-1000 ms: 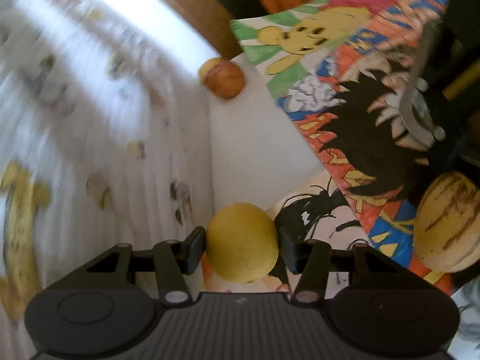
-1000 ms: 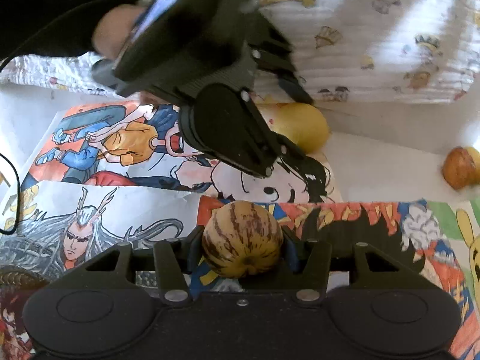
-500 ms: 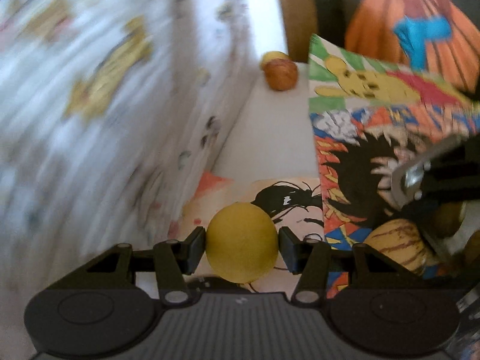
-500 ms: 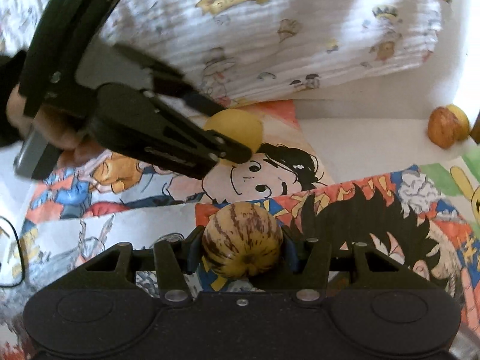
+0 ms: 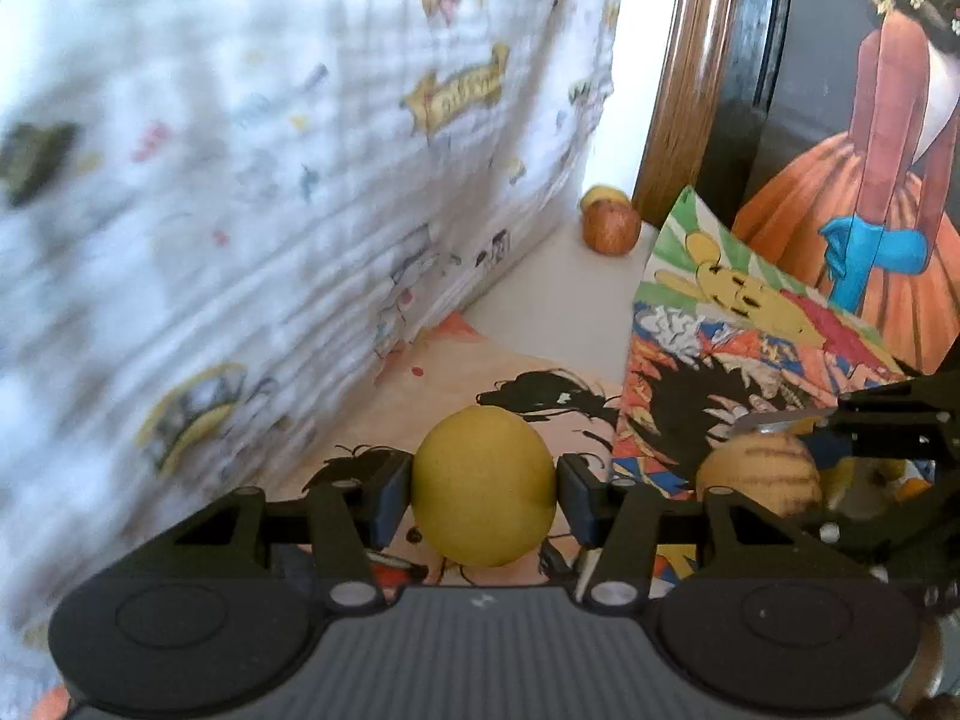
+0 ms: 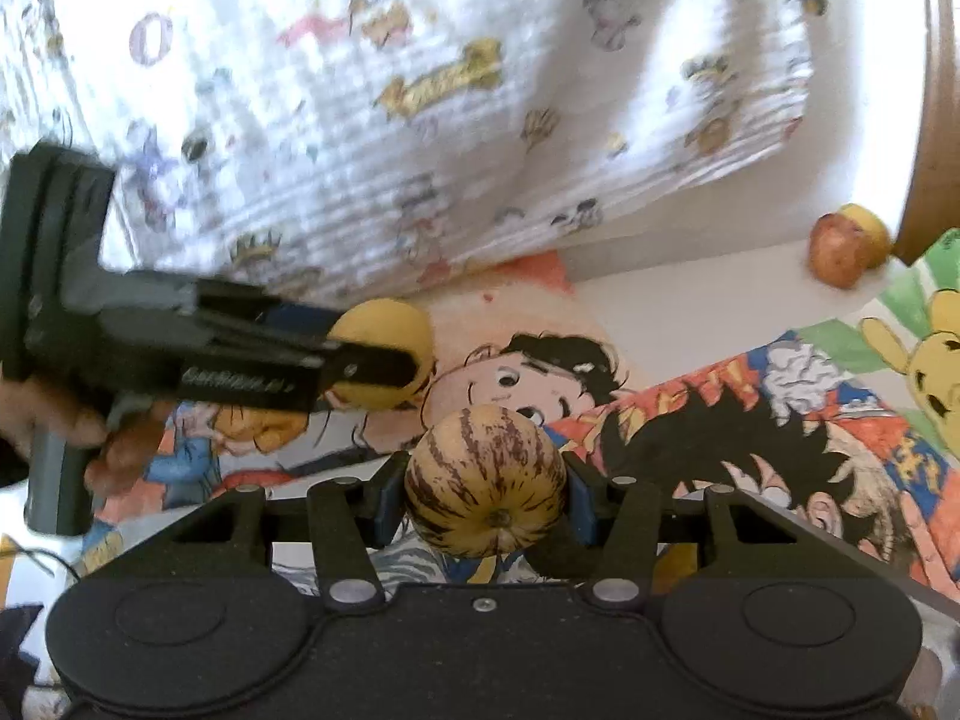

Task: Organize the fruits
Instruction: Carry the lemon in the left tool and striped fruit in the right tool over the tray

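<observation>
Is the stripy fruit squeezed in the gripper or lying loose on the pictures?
Squeezed. The right gripper is shut on the stripy fruit, one finger pressing each side, holding it above the drawings.

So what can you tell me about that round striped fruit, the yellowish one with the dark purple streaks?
The round, yellowish fruit with dark purple-brown streaks looks smooth-skinned and firm, its stripes running toward a small dark dimple that faces the camera. It is clamped on both sides between the black fingers of the right gripper, held above colourful cartoon drawings on paper. Nothing else touches it. In the left wrist view it shows again, beside the plain yellow fruit that the left gripper holds.
</observation>
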Demonstrator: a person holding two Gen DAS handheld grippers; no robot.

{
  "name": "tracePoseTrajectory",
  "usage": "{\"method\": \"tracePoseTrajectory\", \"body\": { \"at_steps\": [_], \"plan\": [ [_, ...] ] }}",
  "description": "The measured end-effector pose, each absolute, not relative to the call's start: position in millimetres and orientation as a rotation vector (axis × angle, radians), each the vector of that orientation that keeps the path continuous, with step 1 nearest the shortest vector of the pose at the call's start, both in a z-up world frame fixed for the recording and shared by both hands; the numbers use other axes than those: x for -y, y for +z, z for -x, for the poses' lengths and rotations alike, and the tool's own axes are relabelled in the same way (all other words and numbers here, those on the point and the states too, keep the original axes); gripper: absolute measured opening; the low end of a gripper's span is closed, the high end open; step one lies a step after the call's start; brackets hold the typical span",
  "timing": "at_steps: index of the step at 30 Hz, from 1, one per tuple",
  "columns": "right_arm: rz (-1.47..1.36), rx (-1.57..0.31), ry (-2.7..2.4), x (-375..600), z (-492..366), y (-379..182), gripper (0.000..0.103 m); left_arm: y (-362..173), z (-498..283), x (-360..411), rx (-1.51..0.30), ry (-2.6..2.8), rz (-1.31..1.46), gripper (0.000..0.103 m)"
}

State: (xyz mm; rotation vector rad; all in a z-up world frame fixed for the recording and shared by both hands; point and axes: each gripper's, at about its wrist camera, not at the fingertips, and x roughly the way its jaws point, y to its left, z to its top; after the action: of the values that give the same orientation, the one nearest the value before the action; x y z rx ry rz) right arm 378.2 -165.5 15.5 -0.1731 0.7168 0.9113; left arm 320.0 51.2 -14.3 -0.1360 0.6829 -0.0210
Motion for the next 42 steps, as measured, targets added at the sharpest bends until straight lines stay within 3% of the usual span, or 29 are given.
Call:
{"method": "tracePoseTrajectory", "body": {
  "at_steps": [18,42],
  "plan": [
    [0.018,-0.604,0.739,236.9,-297.5,64.6,0.054,38.9,-239.0,-3.9,-0.567,-0.119,0.273,0.057],
    [0.01,-0.564,0.538,355.4,-185.9,50.5,0.054,54.0,-167.2,84.3,-0.533,-0.271,0.3,0.057]
  ]
}}
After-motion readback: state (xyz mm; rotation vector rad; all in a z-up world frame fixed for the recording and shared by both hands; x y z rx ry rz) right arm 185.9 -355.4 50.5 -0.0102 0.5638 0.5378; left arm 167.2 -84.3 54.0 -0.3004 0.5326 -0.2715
